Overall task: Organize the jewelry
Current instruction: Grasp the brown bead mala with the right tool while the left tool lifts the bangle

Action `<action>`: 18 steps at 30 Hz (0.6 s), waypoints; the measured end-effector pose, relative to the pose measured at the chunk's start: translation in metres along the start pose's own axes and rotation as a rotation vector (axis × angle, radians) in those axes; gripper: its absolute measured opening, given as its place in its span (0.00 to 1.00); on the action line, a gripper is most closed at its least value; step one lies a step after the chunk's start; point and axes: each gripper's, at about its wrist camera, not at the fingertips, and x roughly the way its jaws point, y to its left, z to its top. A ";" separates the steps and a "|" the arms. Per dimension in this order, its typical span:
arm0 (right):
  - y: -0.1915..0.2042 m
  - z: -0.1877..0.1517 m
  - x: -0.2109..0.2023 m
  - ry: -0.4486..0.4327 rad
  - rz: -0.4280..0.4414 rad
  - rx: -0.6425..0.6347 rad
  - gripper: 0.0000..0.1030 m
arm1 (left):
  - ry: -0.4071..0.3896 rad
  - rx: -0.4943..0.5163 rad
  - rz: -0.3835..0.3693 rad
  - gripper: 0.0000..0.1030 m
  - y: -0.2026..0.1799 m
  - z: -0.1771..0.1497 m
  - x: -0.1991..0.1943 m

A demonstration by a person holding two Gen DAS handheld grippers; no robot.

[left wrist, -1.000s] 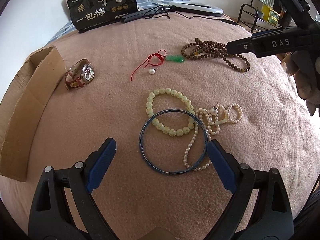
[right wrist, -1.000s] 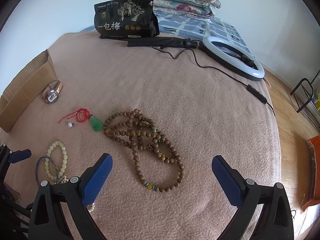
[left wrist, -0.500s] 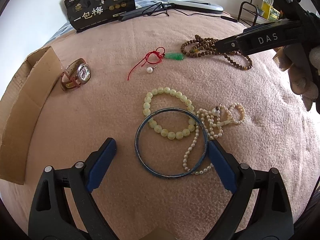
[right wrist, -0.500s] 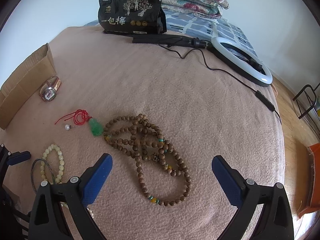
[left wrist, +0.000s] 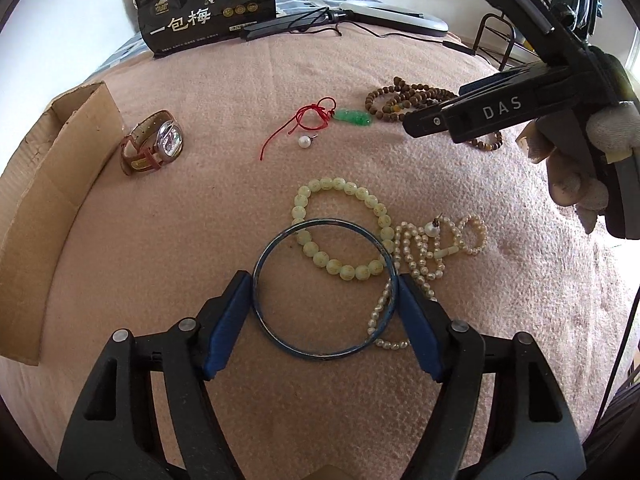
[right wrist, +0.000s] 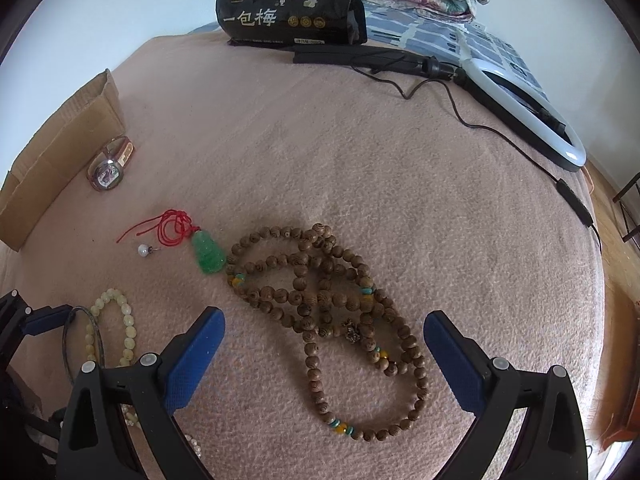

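On the bed's pink blanket [left wrist: 168,240] lay, left to right from the one watch [left wrist: 154,146]: one red-corded jade pendant [left wrist: 352,117], one loose pearl [left wrist: 304,143], one blue bangle [left wrist: 325,294] lying flat, one pale bead bracelet [left wrist: 344,236], pearl strands [left wrist: 424,256], one wooden bead necklace [right wrist: 332,312] running lengthwise away from the pendant. The left tool [left wrist: 325,300] was closing around the bangle, pads at its rim. The right tool [right wrist: 324,354] stood wide over the necklace.
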 end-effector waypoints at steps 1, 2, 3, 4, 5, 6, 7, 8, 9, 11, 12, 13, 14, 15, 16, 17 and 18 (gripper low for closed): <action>0.000 0.001 0.003 0.008 -0.001 0.003 0.98 | -0.001 -0.002 -0.003 0.72 0.001 0.000 -0.001; 0.000 0.001 0.006 0.016 0.000 0.008 0.94 | -0.002 -0.004 -0.004 0.72 0.002 0.000 -0.001; -0.001 0.001 0.008 0.022 0.003 0.012 0.92 | -0.001 -0.005 -0.004 0.72 0.003 0.000 -0.002; -0.001 0.001 0.008 0.024 0.003 0.014 0.88 | -0.001 -0.006 -0.005 0.72 0.004 -0.001 -0.002; -0.001 0.000 0.007 0.021 0.005 0.016 0.84 | -0.001 -0.009 -0.004 0.72 0.005 -0.001 -0.003; -0.001 0.000 0.006 0.019 0.007 0.016 0.81 | -0.001 -0.013 -0.006 0.72 0.006 -0.001 -0.004; 0.000 0.000 0.004 0.019 0.013 0.014 0.72 | -0.001 -0.017 -0.008 0.72 0.007 -0.001 -0.004; 0.000 0.000 0.003 0.020 0.021 0.013 0.62 | -0.003 -0.021 -0.009 0.72 0.008 -0.001 -0.006; 0.001 -0.001 0.001 0.019 0.023 0.011 0.56 | -0.006 -0.022 -0.007 0.72 0.008 -0.001 -0.007; 0.001 -0.001 -0.002 0.019 0.016 0.008 0.38 | -0.010 -0.026 -0.003 0.72 0.010 0.000 -0.009; 0.001 -0.001 -0.003 0.016 0.017 0.011 0.35 | -0.012 -0.026 -0.002 0.72 0.010 0.000 -0.010; 0.000 -0.002 -0.004 0.013 0.014 0.014 0.27 | -0.015 -0.026 0.000 0.72 0.010 0.000 -0.012; 0.000 -0.002 -0.006 0.010 0.009 0.018 0.17 | -0.017 -0.025 0.001 0.72 0.010 0.000 -0.013; -0.001 -0.003 -0.007 0.010 0.012 0.024 0.17 | -0.019 -0.024 0.001 0.72 0.010 0.000 -0.014; -0.002 -0.004 -0.008 0.004 0.020 0.034 0.16 | -0.023 -0.022 0.002 0.72 0.011 -0.001 -0.016; -0.003 -0.005 -0.011 -0.001 0.025 0.042 0.16 | -0.026 -0.020 0.003 0.72 0.011 -0.001 -0.018; -0.004 -0.005 -0.013 -0.008 0.027 0.049 0.16 | -0.030 -0.018 0.005 0.72 0.011 -0.001 -0.020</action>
